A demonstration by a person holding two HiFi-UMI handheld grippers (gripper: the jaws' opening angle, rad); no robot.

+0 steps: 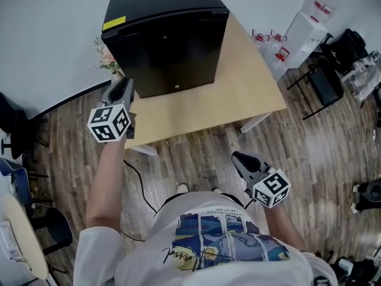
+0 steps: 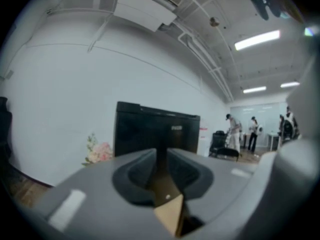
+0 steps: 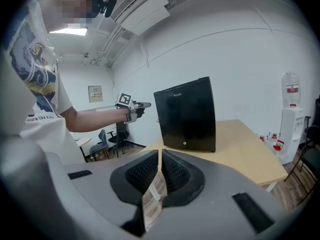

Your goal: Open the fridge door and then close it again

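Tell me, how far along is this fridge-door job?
Done: nothing visibly; the black fridge on the table has its door shut. In hand: the left tongs, slightly apart and empty, hover near the fridge's front left corner, not touching. The right tongs hang low near the person, shut and empty. Left, seemingly: opening the door, then closing it.

Left claw [image 1: 126,82] slightly apart, right claw [image 1: 236,157] seemingly closed

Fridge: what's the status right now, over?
Left gripper open, empty, near fridge. Right gripper shut, short of table. Door closed. Nothing in the way.
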